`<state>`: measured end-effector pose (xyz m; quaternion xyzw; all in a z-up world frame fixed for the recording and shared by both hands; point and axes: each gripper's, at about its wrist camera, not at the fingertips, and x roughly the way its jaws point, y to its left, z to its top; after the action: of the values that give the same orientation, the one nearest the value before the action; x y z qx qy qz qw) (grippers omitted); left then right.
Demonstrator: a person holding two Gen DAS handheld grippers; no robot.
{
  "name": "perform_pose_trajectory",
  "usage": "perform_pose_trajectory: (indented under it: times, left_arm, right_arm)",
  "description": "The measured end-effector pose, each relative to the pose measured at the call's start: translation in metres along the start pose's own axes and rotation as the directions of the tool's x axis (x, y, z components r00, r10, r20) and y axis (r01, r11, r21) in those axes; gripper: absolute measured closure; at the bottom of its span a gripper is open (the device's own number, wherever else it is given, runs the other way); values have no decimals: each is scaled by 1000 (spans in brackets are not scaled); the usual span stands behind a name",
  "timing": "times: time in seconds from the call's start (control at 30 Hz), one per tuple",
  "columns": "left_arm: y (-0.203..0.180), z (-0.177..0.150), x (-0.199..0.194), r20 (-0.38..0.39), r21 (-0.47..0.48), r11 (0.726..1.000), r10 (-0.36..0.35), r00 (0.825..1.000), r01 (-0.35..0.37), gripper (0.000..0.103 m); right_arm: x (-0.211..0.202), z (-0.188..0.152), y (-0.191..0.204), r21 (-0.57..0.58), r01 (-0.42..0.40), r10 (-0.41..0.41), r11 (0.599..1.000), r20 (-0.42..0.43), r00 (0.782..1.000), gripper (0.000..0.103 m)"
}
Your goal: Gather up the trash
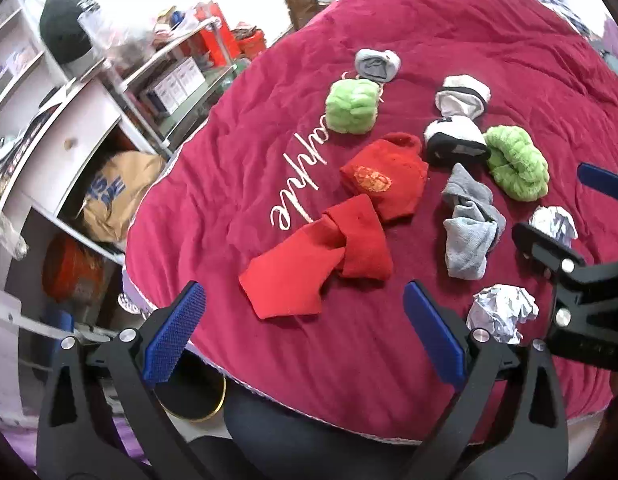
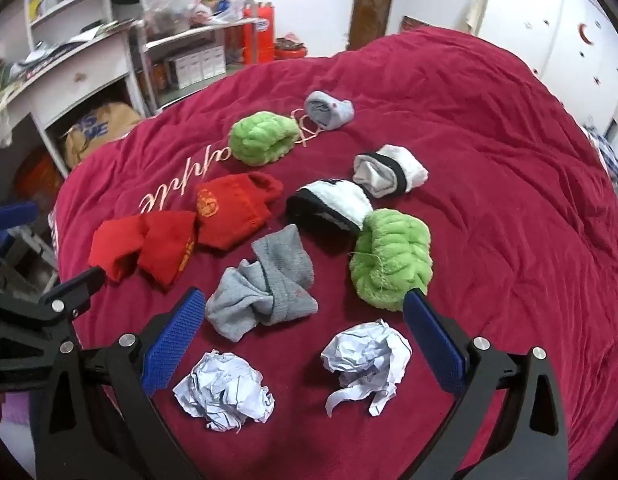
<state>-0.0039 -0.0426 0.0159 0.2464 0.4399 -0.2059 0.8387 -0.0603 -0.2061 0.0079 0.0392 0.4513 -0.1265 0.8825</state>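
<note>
1. The left tongs (image 1: 305, 334) stand wide open and empty, their blue ribbed pads above the plush crimson bedspread (image 1: 449, 32).
2. The right tongs (image 2: 305, 336) gape likewise, holding nothing.
3. Two crumpled white paper balls lie between the right tongs' pads: one (image 2: 225, 394) near the left pad, the looser one (image 2: 367, 364) near the right.
4. Just beyond the pads lie a knotted grey knit sock (image 2: 265, 290) and a fluffy lime-green sock bundle (image 2: 391, 258).
5. A flat red sock (image 1: 321, 256) lies ahead of the left tongs.
</note>
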Motion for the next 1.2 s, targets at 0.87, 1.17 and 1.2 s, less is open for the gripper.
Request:
perform_pose_trajectory:
  times: [0.87, 1.17, 1.2]
  left_arm:
    - [-5, 1, 12, -39, 122, 990, -64, 997, 68, 6]
    - [-6, 5, 21, -60, 130, 989, -62, 996, 69, 6]
    - [-7, 5, 22, -64, 133, 989, -62, 996, 70, 6]
  right_arm:
    - [-3, -5, -4, 29, 53, -52, 998, -18, 998, 8]
    - [3, -2, -1, 27, 3, -2, 1000, -33, 999, 8]
    - [4, -2, -1, 27, 1, 0, 1000, -34, 999, 8]
